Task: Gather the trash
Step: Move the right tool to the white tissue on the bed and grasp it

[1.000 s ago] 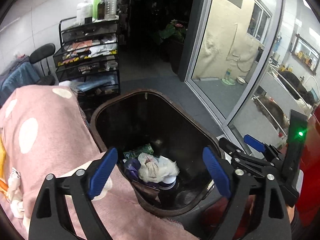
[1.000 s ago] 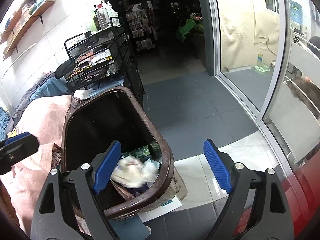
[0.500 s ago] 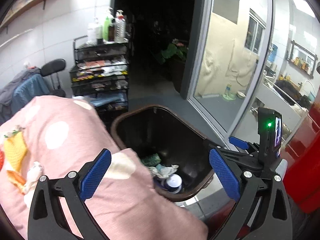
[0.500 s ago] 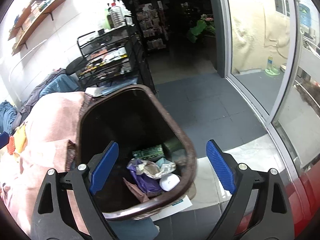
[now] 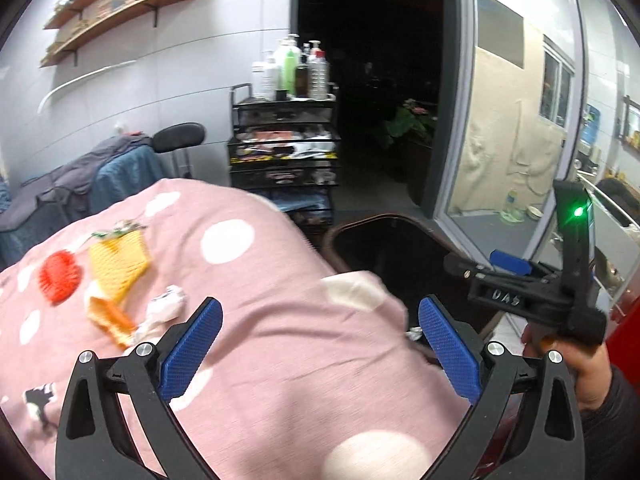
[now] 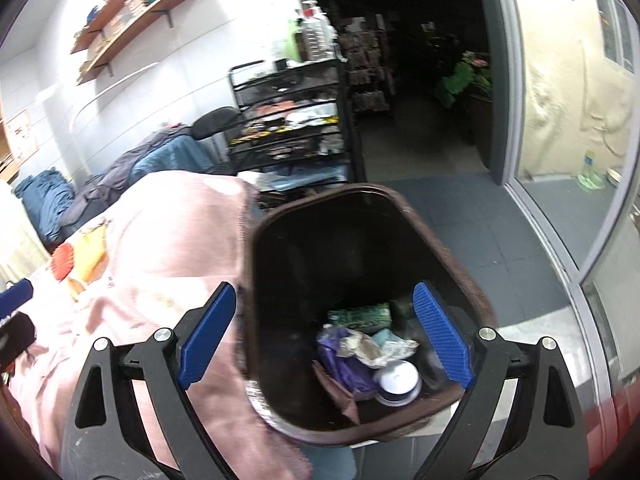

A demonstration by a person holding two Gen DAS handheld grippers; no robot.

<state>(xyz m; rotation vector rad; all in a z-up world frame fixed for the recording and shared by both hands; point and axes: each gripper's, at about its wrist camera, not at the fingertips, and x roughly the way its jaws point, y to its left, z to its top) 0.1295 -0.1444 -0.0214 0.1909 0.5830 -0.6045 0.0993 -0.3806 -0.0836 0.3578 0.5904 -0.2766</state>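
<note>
Your left gripper [image 5: 318,334] has its jaws spread wide and holds nothing; it hangs above the pink blanket [image 5: 256,280]. Your right gripper [image 6: 324,330] is equally wide apart and empty, positioned over the brown bin [image 6: 448,248]. The bin stands just beside the blanket, opening upward, its long axis running away from you. Crumpled trash [image 6: 372,350] lies at the bin's bottom. More scraps [image 5: 164,306] rest on the blanket.
</note>
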